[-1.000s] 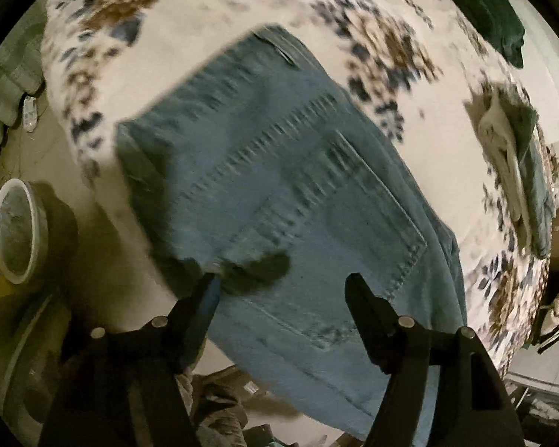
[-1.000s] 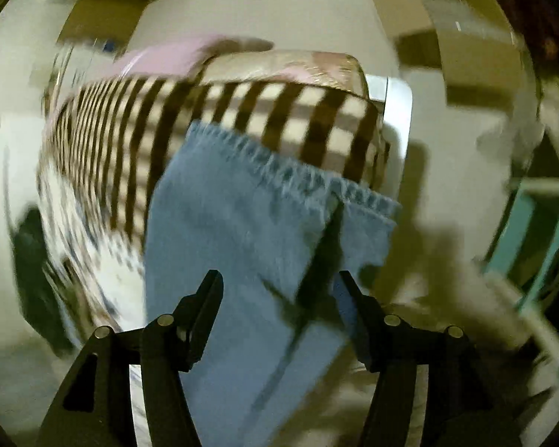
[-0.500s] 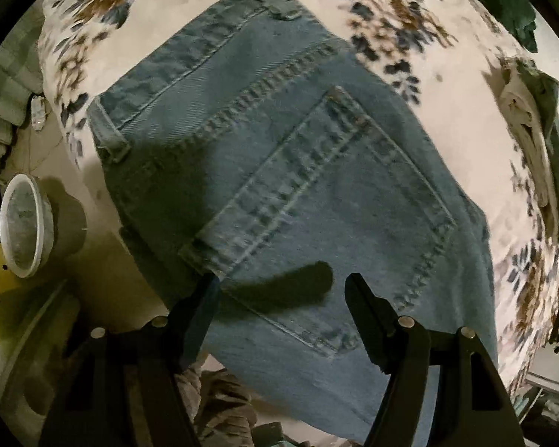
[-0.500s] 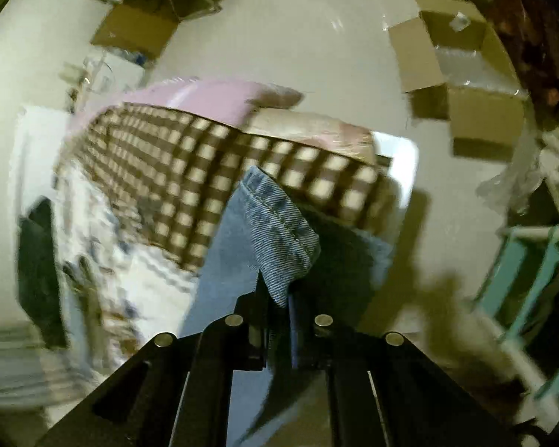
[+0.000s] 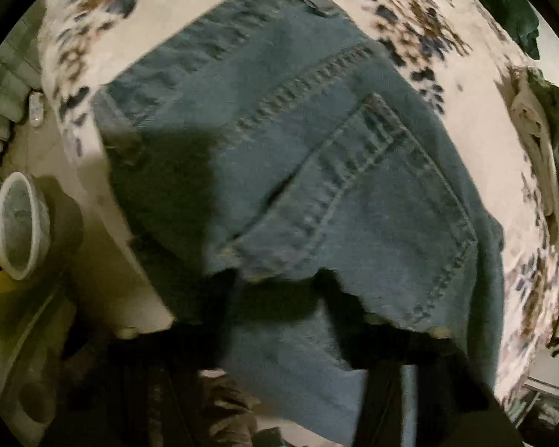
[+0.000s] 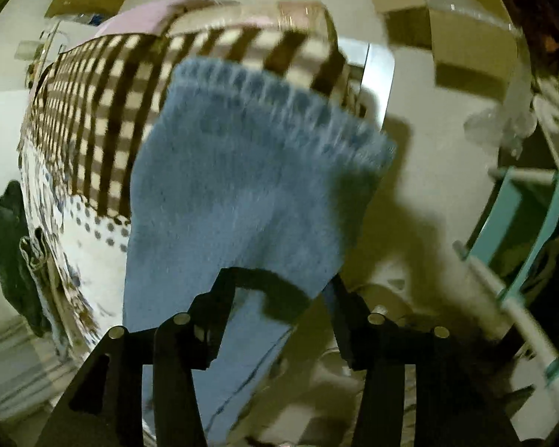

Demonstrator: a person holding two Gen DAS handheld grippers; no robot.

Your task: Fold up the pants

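Blue jeans (image 5: 354,193) lie back pocket up on the floral bedspread (image 5: 447,85). My left gripper (image 5: 283,298) stands almost straight down at the near edge below the pocket. Its jaws are closing, and a ridge of denim is bunched between them and covers the fingertips. In the right wrist view the hem end of a jeans leg (image 6: 242,171) reaches onto a brown checked blanket (image 6: 104,111). My right gripper (image 6: 279,290) is over that leg with its jaws opening. Denim hangs between the fingers, and the pads stand apart from it.
A white round bowl-like object (image 5: 18,223) sits on the floor to the left of the bed. Folded clothes (image 5: 540,138) and a dark green garment (image 5: 521,18) lie on the far side. Cardboard boxes (image 6: 466,37) and a teal frame (image 6: 521,216) stand past the bed's end.
The left gripper came down onto the jeans and its fingers drew closer, pushing denim up over the tips. The right gripper was shut on the hem half a second ago; its jaws now stand apart.
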